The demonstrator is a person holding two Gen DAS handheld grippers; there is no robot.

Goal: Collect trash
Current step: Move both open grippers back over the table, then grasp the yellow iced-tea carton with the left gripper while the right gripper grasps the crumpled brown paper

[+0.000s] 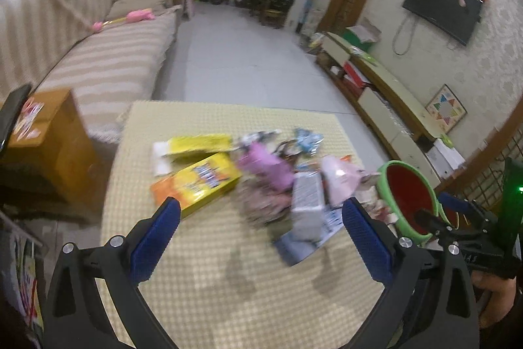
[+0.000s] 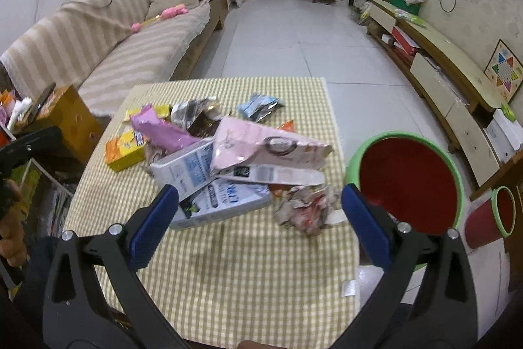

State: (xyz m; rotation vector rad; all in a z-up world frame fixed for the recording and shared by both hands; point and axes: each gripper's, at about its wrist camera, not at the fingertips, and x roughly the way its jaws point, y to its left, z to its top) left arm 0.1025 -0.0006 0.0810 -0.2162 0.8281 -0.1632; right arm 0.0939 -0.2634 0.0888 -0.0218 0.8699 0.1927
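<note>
Pretty much nothing is collected yet, as far as I can see. The whole pile of trash sits on the table with the yellow-and-white checked cloth: a pale pink crinkled snack bag lies on top of a white-and-blue flattened carton, with a crumpled red-and-white paper wad just beside them on the right. Further back there's a purple foil wrapper, a yellow-and-orange cardboard box and a small light-blue packet.

The big red bin with the green rim stands right at the table's right edge, and its inside looks bare from the right wrist view. A smaller red cup with a green rim sits beyond it.

The left gripper and the right gripper both have their jaws spread wide with nothing between them. Both hover over the near side of the table, short of the pile.

Room-wise, the near half of the cloth is open, so there's a clean approach from the front. The paper wad is close to the right edge and the bin, so I'd guess it's the easy first grab. The left side is tighter, with a wooden side cabinet near that edge.
</note>
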